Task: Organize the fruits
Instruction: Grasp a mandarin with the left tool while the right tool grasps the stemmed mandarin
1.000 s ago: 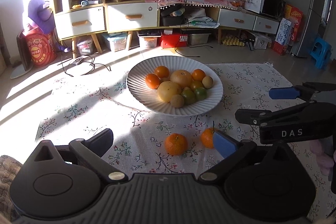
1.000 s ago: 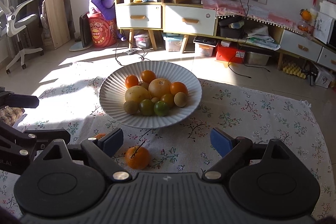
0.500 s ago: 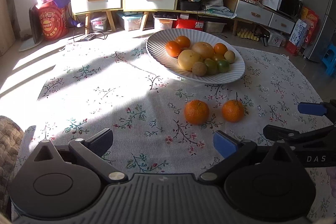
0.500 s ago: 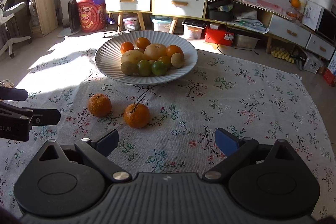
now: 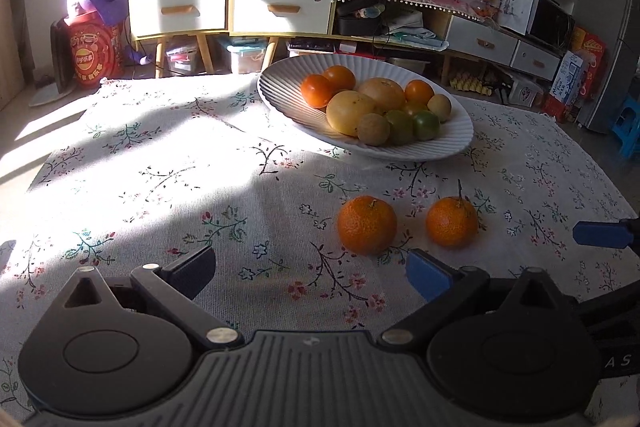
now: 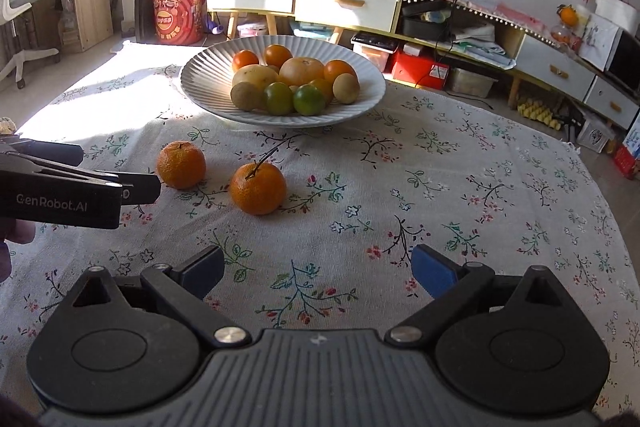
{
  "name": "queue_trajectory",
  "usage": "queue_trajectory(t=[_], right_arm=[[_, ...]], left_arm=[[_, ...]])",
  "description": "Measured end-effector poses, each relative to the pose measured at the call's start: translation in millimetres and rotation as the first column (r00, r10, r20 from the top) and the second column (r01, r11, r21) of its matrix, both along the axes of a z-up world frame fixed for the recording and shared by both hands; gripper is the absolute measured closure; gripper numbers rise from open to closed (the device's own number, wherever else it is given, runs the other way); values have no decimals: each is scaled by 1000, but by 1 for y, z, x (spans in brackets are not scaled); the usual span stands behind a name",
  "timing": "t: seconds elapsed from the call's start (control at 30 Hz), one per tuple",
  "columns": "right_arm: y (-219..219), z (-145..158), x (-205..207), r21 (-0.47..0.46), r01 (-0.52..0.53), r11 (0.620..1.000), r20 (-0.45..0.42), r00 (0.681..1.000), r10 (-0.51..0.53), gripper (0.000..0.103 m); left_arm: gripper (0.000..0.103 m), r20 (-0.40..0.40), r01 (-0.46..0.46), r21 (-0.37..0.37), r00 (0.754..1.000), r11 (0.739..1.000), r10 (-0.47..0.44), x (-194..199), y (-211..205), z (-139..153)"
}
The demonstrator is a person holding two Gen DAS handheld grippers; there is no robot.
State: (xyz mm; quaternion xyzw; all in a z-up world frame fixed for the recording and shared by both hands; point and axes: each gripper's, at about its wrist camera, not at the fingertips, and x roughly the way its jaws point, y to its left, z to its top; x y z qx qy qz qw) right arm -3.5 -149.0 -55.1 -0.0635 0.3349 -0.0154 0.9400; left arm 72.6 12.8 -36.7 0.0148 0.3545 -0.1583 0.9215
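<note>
A white ribbed plate (image 5: 280, 89) (image 6: 200, 75) holds several orange, yellow and green fruits at the far side of the floral tablecloth. Two loose tangerines lie on the cloth in front of it: one without a long stem (image 5: 367, 225) (image 6: 181, 165) and one with a long stem (image 5: 452, 221) (image 6: 258, 187). My left gripper (image 5: 310, 273) is open and empty, low over the cloth just short of the tangerines. My right gripper (image 6: 316, 269) is open and empty, nearer than the stemmed tangerine and to its right. The left gripper also shows from the side in the right wrist view (image 6: 116, 183).
The tablecloth (image 5: 160, 163) covers a low table; its far and side edges drop to the floor. Shelves, drawers (image 5: 280, 9) and storage boxes stand beyond. The right gripper's blue fingertip (image 5: 600, 234) shows at the right edge of the left wrist view.
Both grippers have pulled back from the plate and dropped lower toward the cloth. The two tangerines now lie in full view in front of both, larger and nearer. Both stay open.
</note>
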Motion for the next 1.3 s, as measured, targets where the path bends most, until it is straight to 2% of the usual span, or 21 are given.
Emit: queue_trajectory(t=[0.17, 0.27, 0.33, 0.47, 0.67, 0.73, 0.83, 1.3], right_arm=[[-7, -5, 2, 18, 15, 1000, 0, 1000, -15, 3], [-10, -6, 3, 21, 16, 1000, -3, 1000, -16, 3], [-11, -7, 3, 17, 13, 1000, -6, 1000, -13, 3], [-11, -8, 1, 10, 5, 1000, -9, 1000, -5, 3], [-11, -8, 1, 3, -6, 1000, -9, 1000, 6, 3], [-10, -8, 1, 1, -8, 1000, -9, 1000, 8, 3], [-9, -9, 2, -4, -11, 1000, -9, 1000, 11, 3], [-1, -9, 15, -11, -24, 1000, 14, 1000, 25, 3]], left_arm=[[11, 22, 33, -4, 999, 999, -33, 1, -7, -2], [18, 21, 43, -9, 999, 999, -42, 3, -11, -3], [27, 18, 46, -12, 999, 999, -46, 4, -14, -4], [34, 16, 63, -19, 998, 998, -63, 6, -20, -4], [55, 23, 84, 2, 996, 996, -84, 5, -25, -4], [66, 16, 80, 6, 997, 997, -80, 6, -26, -3], [77, 4, 76, 5, 997, 997, -76, 7, -25, -2], [78, -40, -2, 47, 999, 999, 4, 6, -13, 6]])
